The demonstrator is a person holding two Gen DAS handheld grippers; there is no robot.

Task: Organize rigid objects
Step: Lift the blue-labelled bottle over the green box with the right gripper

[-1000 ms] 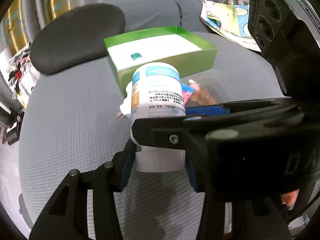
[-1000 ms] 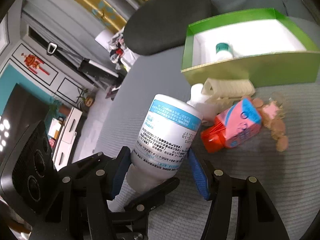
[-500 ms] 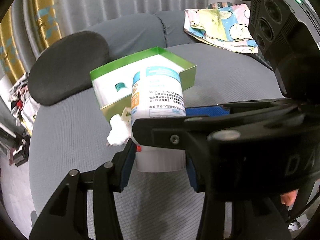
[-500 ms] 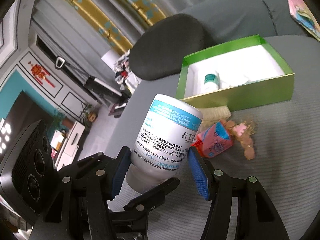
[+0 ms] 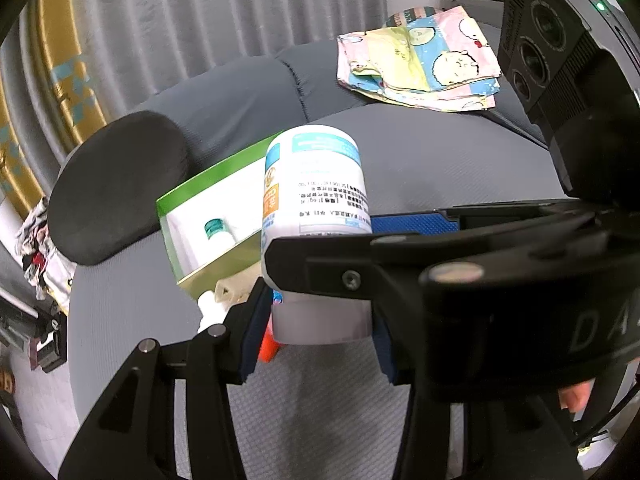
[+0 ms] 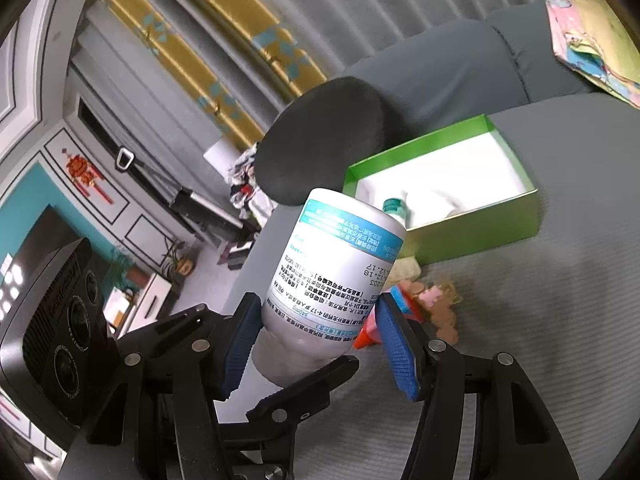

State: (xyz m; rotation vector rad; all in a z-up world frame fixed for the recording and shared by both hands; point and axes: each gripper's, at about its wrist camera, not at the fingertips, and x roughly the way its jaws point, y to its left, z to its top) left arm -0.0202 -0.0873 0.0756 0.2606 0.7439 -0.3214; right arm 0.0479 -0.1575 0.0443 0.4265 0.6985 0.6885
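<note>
A white pill bottle (image 5: 316, 184) with a blue-banded label is held up in the air, bottom end away from the cameras. My left gripper (image 5: 320, 340) is shut on its grey-white cap end. My right gripper (image 6: 316, 344) is shut on the labelled body (image 6: 340, 256), and one of its fingers crosses the left wrist view in front of the bottle. Beyond, on the grey sofa seat, an open green box (image 5: 208, 192) (image 6: 480, 232) with a white inside holds a small teal-capped bottle (image 5: 216, 230) (image 6: 394, 206).
In front of the box lie a red and pink carton (image 6: 404, 300), several brown coins (image 6: 444, 312), a beige piece (image 5: 234, 286) and a white item (image 5: 210, 308). A black cushion (image 5: 116, 188) stands left of the box. A colourful cloth (image 5: 420, 64) lies at the sofa's back right.
Both grippers have risen with the bottle held between them. The box and the clutter now sit lower and farther off, and more of the curtain and sofa back shows.
</note>
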